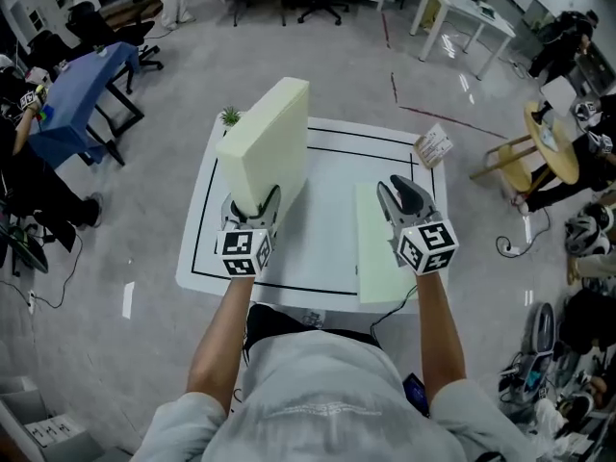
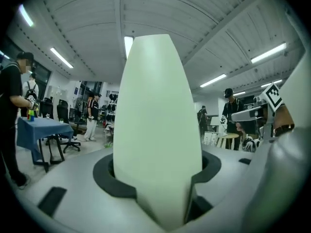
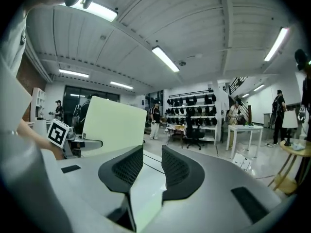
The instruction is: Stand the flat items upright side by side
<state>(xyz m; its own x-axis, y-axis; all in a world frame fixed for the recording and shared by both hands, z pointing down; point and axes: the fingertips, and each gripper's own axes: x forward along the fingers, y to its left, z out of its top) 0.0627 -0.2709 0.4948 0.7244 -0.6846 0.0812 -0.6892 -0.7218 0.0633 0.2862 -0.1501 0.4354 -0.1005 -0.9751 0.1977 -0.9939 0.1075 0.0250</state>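
A thick pale-green foam block stands upright on the white table, left of centre. My left gripper is shut on its near lower end; in the left gripper view the block fills the gap between the jaws. A thin pale-green foam sheet lies along the table's right side, reaching the near edge. My right gripper sits over its right edge. In the right gripper view the sheet runs edge-on between the narrow jaws, which are shut on it. The thick block shows beyond to the left.
A black rectangle outline is drawn on the table. A small green plant stands at the far left corner and a printed card at the far right corner. A blue table, a wooden stool and several people surround the table.
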